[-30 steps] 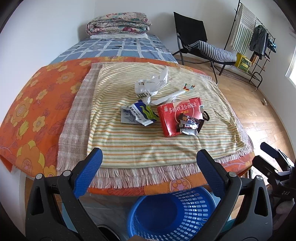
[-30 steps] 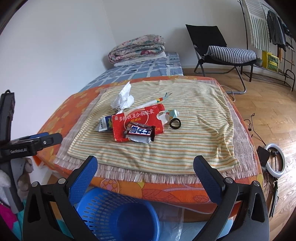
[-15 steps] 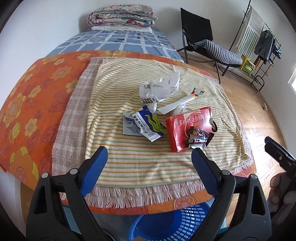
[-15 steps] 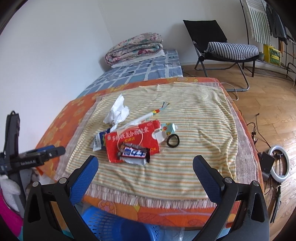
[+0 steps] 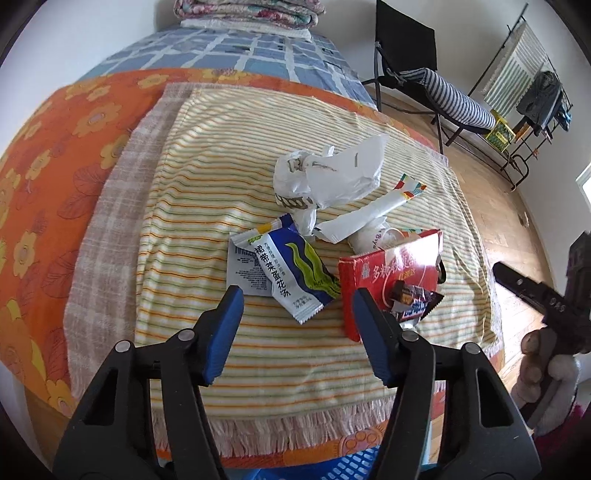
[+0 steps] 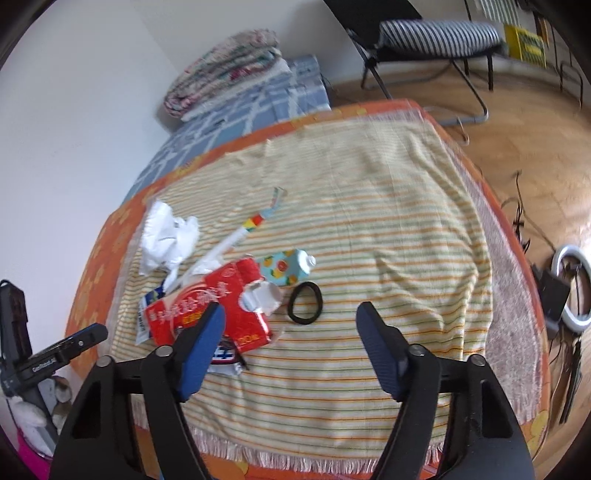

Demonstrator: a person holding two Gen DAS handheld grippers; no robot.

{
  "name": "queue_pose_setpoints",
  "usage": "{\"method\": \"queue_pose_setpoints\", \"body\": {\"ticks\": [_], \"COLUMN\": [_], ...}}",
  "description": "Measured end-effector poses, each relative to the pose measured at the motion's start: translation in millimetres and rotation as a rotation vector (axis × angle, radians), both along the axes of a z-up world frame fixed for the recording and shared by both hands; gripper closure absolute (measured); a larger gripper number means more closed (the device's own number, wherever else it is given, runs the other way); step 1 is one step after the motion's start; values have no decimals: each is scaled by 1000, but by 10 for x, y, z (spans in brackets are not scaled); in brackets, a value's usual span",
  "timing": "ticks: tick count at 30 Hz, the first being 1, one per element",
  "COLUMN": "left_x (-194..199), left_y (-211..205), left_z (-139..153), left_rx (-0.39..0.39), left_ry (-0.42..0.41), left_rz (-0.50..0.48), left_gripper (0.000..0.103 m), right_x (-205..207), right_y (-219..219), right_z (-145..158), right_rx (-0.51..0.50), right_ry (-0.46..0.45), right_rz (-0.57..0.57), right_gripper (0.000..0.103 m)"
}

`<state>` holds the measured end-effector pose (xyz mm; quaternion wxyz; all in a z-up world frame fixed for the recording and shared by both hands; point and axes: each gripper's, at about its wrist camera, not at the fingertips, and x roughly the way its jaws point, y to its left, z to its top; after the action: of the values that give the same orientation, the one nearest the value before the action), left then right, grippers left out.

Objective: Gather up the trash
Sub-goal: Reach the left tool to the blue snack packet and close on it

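Trash lies in a heap on a striped towel [image 5: 258, 177]. In the left wrist view: a blue and white snack packet [image 5: 291, 269], a red carton [image 5: 391, 277], a dark candy wrapper [image 5: 413, 299], a crumpled white bag [image 5: 328, 177] and a long white sachet [image 5: 369, 218]. My left gripper [image 5: 297, 291] hovers above the packet's near end, jaws closing with nothing pressed between them. In the right wrist view my right gripper [image 6: 290, 312] hangs over a black hair tie [image 6: 305, 302] beside the red carton [image 6: 214, 306] and a small fruit-print carton [image 6: 286, 266]; its jaws are closing, empty.
A blue basket [image 5: 354, 461] peeks out under the bed's near edge. The bed has an orange flowered cover [image 5: 55, 155] and folded quilts [image 5: 247, 11] at the far end. A black folding chair [image 5: 424, 74] and a ring light [image 6: 572, 291] stand on the wooden floor.
Both grippers have moved forward and down over the bed toward the trash, which looks larger. Their jaws have narrowed. The blue basket has slid almost out of view below.
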<state>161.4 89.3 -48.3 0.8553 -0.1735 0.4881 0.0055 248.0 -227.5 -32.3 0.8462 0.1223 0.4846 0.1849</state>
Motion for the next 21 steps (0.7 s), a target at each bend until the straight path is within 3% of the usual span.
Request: {"method": "queue_pose_setpoints", "body": {"ticks": [7, 18, 19, 21], "left_x": [303, 623, 646, 689], "left_y": [211, 200, 196, 192], "left_z": [-187, -473, -484, -518], "left_rx": [-149, -108, -104, -100], "left_ry": [49, 144, 150, 166], "left_rz": [83, 121, 124, 137], "left_gripper": [47, 47, 46, 33], "right_x": [223, 385, 403, 424], "right_y": [50, 149, 154, 158], "right_z": [-248, -389, -401, -419], "right_rx": [-15, -63, -66, -74], "right_ry": [94, 113, 115, 117], "right_rz": [-4, -5, -6, -7], "right_gripper": [46, 50, 50, 50]}}
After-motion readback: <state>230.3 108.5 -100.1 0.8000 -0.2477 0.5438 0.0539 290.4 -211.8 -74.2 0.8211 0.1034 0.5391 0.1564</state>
